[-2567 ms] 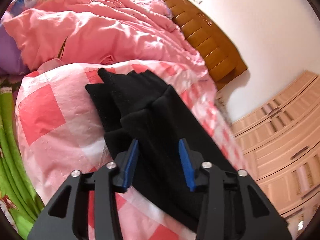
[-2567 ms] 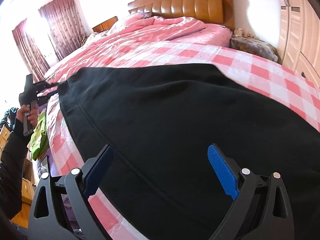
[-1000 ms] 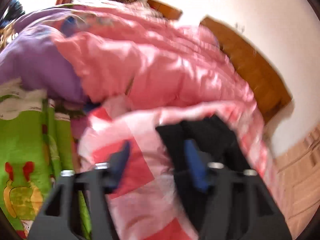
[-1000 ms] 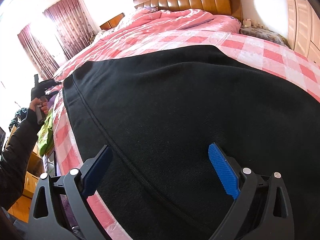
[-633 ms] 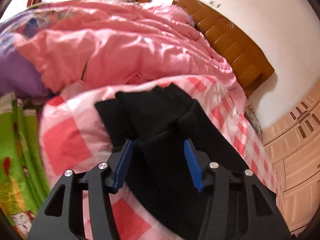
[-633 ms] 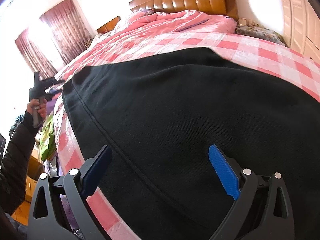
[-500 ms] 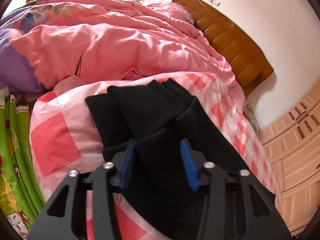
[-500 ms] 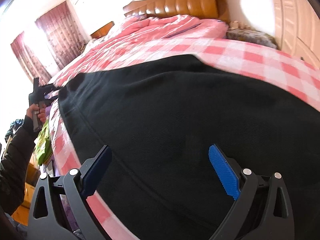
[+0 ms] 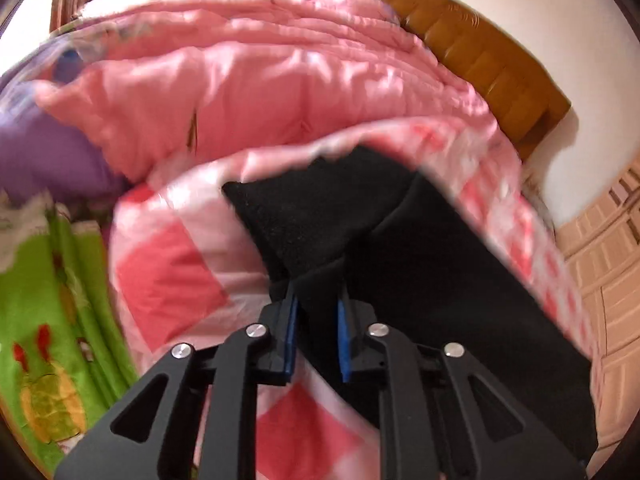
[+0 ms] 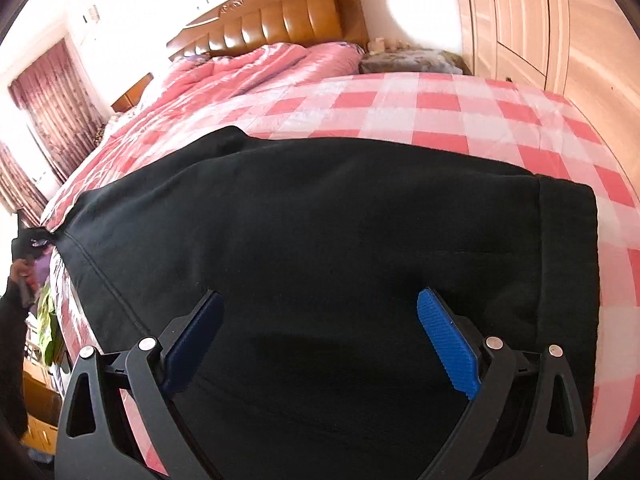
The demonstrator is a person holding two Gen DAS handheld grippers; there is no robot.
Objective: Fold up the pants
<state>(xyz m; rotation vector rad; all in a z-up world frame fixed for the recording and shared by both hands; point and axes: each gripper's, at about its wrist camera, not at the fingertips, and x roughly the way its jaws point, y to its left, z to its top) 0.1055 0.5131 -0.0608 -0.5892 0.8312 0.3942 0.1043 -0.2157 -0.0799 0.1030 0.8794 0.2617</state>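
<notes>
Black pants (image 10: 320, 240) lie spread on a pink checked bed sheet (image 10: 440, 112), the waistband (image 10: 568, 240) at the right. My right gripper (image 10: 320, 332) is open and hovers low over the pants' middle. In the left wrist view my left gripper (image 9: 317, 304) is shut on the leg end of the black pants (image 9: 332, 216) and holds a bunch of the cloth between its blue pads. The left gripper also shows far left in the right wrist view (image 10: 30, 240), at the pants' stretched corner.
A rumpled pink quilt (image 9: 260, 80) is piled behind the pants, with a purple pillow (image 9: 44, 148) and a green printed cloth (image 9: 44, 300) at the bed's left edge. A wooden headboard (image 10: 272, 20) and a wardrobe (image 10: 560, 20) stand beyond.
My left gripper has closed on the leg end of the pants and pulled it taut. The right gripper stayed open and now sees more of the pants, including the waistband.
</notes>
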